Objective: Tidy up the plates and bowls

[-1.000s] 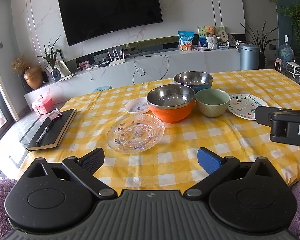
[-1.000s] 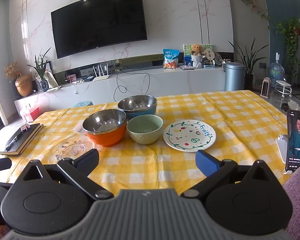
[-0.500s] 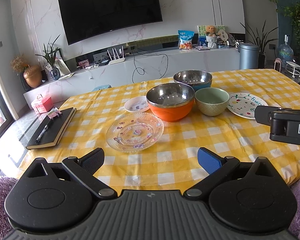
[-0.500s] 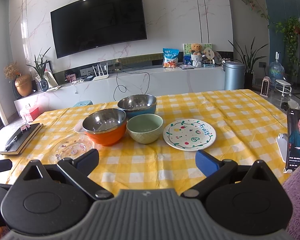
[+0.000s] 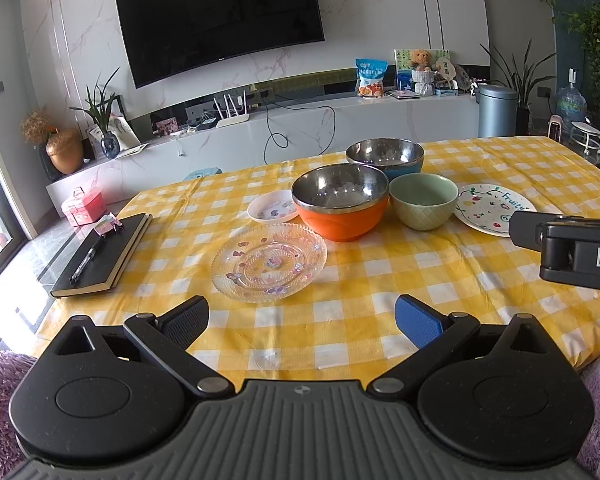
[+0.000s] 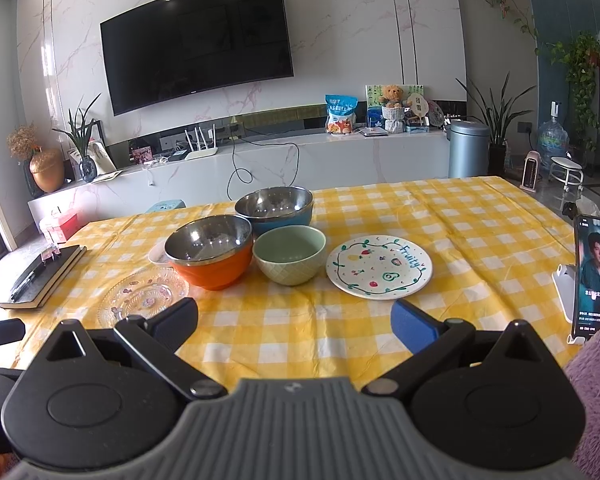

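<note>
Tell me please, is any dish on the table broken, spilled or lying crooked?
Nothing stands out. The orange bowl, blue bowl and green bowl stand upright and look empty. The glass plate, fruit plate and small dish lie flat, with no visible damage.

Bright daylight, sharp, fisheye-curved edges

Right gripper [image 6: 294, 318] jaws wide apart, empty, above near table edge. Orange bowl [image 6: 210, 254], green bowl [image 6: 290, 254], painted plate [image 6: 379, 267] in a row ahead.
</note>
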The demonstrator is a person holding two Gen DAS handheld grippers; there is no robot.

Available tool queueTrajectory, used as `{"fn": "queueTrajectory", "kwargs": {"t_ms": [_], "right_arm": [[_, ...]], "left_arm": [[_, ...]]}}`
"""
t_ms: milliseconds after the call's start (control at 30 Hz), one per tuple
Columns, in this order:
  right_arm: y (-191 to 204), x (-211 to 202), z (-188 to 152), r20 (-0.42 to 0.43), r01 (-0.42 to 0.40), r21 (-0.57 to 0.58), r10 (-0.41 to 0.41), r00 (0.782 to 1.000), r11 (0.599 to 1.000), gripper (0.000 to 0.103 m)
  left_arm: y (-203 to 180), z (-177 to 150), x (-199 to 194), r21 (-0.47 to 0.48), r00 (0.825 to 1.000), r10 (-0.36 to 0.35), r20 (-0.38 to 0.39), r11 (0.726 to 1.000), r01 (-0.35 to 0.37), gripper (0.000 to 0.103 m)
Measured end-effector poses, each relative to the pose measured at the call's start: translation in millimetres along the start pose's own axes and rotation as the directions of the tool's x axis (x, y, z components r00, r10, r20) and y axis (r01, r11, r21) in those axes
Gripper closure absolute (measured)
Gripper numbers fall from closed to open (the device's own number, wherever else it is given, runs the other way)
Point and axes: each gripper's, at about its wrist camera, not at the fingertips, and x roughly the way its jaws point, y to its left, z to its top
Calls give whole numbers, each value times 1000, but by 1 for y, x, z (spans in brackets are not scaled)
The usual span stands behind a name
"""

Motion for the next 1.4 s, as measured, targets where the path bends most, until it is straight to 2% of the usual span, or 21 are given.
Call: {"fn": "queueTrajectory", "kwargs": {"t_ms": [233, 300, 333, 400, 533, 633, 733, 800, 867, 933, 1100, 1167, 1233, 1367, 1400], "right_arm": [[4, 1, -3, 6, 5, -20, -5, 1000, 1000, 2], [5, 4, -4, 1, 3, -22, -3, 1000, 1000, 2], [6, 6, -3, -1, 6, -19, -6, 1000, 1000, 2], [6, 11, -1, 3, 0, -20, 0, 1000, 1000, 2], [11, 15, 7, 37, -31, -29, 32, 999, 999, 2], [16, 21, 7, 81, -109, 4, 108, 991, 994, 2], [30, 38, 13, 38, -140, -18, 141, 989, 990, 2], [41, 54, 16, 6, -156, -42, 157, 988, 987, 2], [52, 67, 19, -9, -178, -49, 178, 984, 983, 3], [63, 80, 22, -12, -215, -49, 215, 977, 975, 3], [90, 106, 28, 2, -244, -138, 247, 969, 960, 3], [97, 113, 28, 4, -246, -170, 250, 968, 954, 3], [100, 120, 26, -6, -232, -172, 234, 972, 958, 3], [94, 143, 24, -90, -261, -74, 254, 963, 963, 3], [92, 148, 22, -111, -266, -44, 260, 959, 963, 7]], "left_arm": [[3, -5, 7, 14, 1000, 6, -30, 1000, -5, 0], [6, -4, 11, 55, 997, 25, -75, 998, -21, 0], [8, -3, 12, 46, 997, 19, -79, 999, -16, 0], [16, 3, 16, 92, 989, 39, -143, 995, -25, 0], [39, 16, 23, -32, 993, -6, -120, 999, 2, 0], [59, 25, 31, -125, 990, -17, -143, 992, -1, 0], [74, 31, 45, -200, 981, -66, -182, 979, 28, 0], [80, 36, 54, -225, 980, -60, -188, 974, 17, 0], [90, 43, 65, -274, 979, -63, -194, 962, 7, 4], [99, 48, 75, -322, 983, -70, -172, 947, 11, 9], [109, 58, 95, -387, 989, -89, -117, 921, 37, 9], [111, 56, 107, -392, 991, -81, -110, 919, 31, 15], [110, 50, 120, -368, 991, -56, -124, 930, 6, 34], [117, 33, 142, -415, 984, -90, -151, 910, 20, 36], [118, 30, 145, -421, 984, -96, -152, 907, 23, 36]]}}
